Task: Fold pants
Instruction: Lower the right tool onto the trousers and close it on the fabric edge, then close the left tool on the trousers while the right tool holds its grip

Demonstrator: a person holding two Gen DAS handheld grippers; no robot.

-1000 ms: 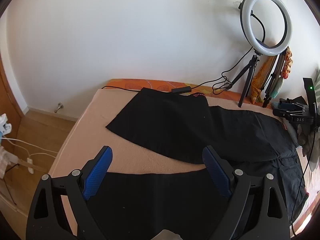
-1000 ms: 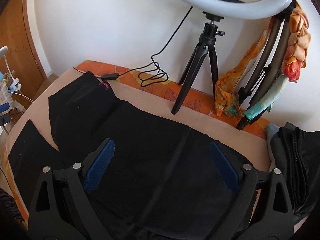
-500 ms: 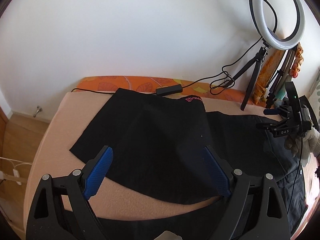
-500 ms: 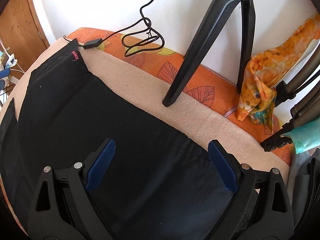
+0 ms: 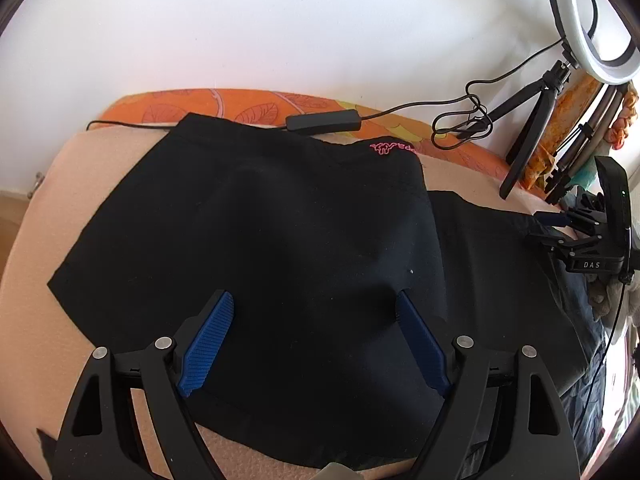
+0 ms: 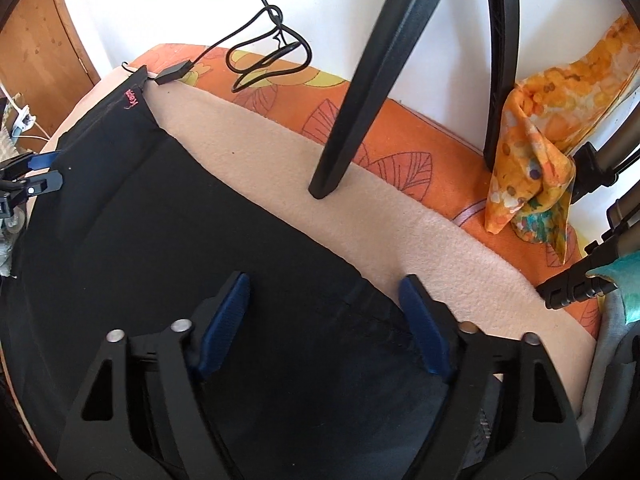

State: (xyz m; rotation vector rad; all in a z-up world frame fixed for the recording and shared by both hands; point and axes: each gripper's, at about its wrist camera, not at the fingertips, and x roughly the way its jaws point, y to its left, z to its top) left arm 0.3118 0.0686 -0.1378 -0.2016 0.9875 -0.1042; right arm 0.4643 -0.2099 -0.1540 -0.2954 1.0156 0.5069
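Black pants (image 5: 280, 220) with a small pink logo (image 5: 394, 148) lie spread flat on a beige blanket (image 5: 32, 264). My left gripper (image 5: 312, 336) is open and empty, low over the far leg near its end. My right gripper (image 6: 326, 322) is open and empty, over the pants' far edge (image 6: 348, 272) toward the waist end. The right gripper also shows in the left wrist view (image 5: 584, 236), and the left gripper shows in the right wrist view (image 6: 28, 180).
A ring light (image 5: 592, 20) on a black tripod (image 6: 360, 92) stands on the bed by the wall, with a looped cable (image 6: 268, 60) and inline controller (image 5: 324, 122). An orange patterned scarf (image 6: 532, 160) hangs at the right. Orange leaf-print sheet (image 6: 400, 140) borders the blanket.
Both grippers have moved forward and down toward the far side of the pants. The near leg has dropped out of the left wrist view. Both stay open.
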